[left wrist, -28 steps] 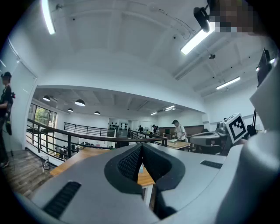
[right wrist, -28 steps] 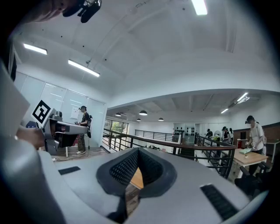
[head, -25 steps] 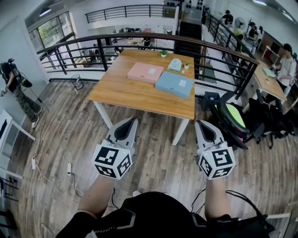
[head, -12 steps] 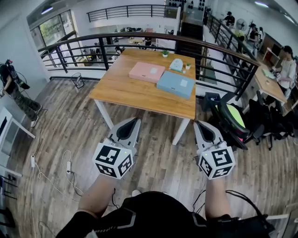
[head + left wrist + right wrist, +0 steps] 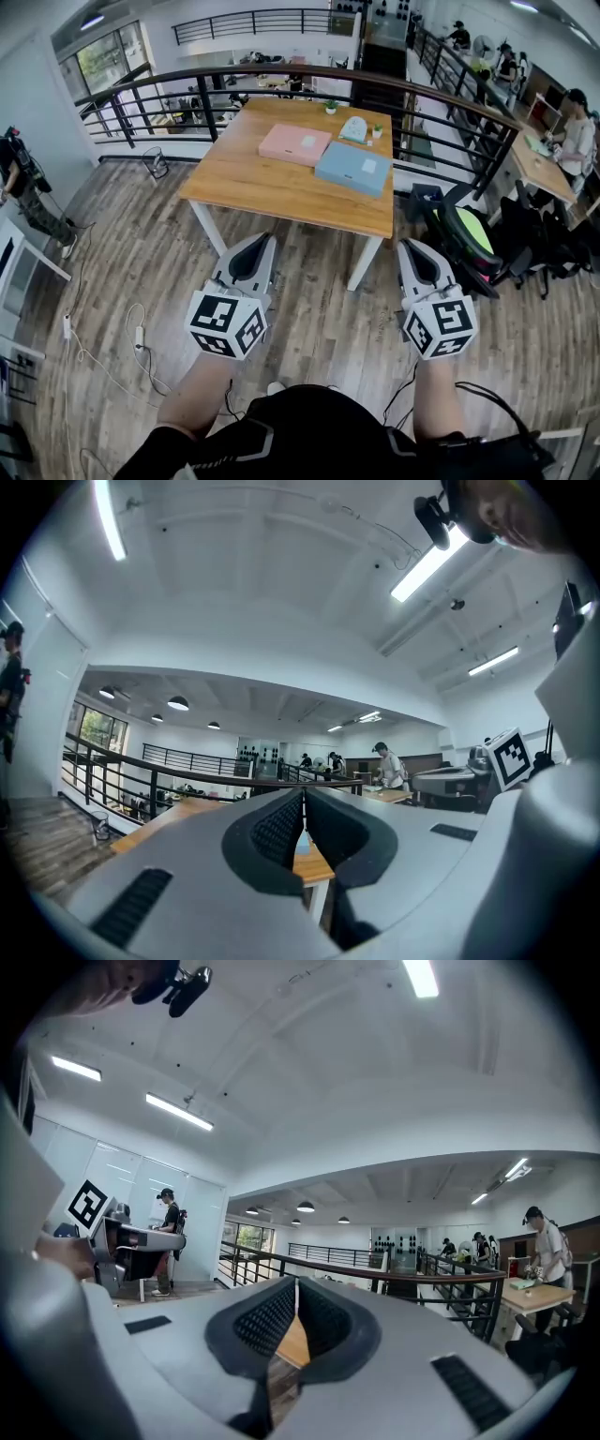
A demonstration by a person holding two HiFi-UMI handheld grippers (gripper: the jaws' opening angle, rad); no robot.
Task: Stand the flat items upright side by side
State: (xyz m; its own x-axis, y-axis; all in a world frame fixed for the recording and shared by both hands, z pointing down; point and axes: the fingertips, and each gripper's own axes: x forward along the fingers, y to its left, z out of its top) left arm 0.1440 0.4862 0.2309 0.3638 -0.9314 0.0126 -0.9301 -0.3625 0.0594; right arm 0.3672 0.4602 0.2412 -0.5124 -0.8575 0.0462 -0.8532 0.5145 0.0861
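Little has moved since the earlier frames: the bystander (image 5: 19,183) at the left edge has drifted further out, and both grippers sit almost where they were, so I read the task as not yet begun. My left gripper (image 5: 255,246) and right gripper (image 5: 412,251) are both closed on nothing, jaws pressed together with only a sliver of the table (image 5: 272,192) showing past them in each gripper view. I'm holding them level and side by side, pointing forward at the table and well short of it, forearms stretched out below. The pink folder (image 5: 294,144) and blue folder (image 5: 352,169) — folders or slim boxes, I can't say at this range — lie flat on the far half of the tabletop, just beside each other, near the railing (image 5: 281,73). My judgement is that I must step closer and open the jaws before reaching either one.
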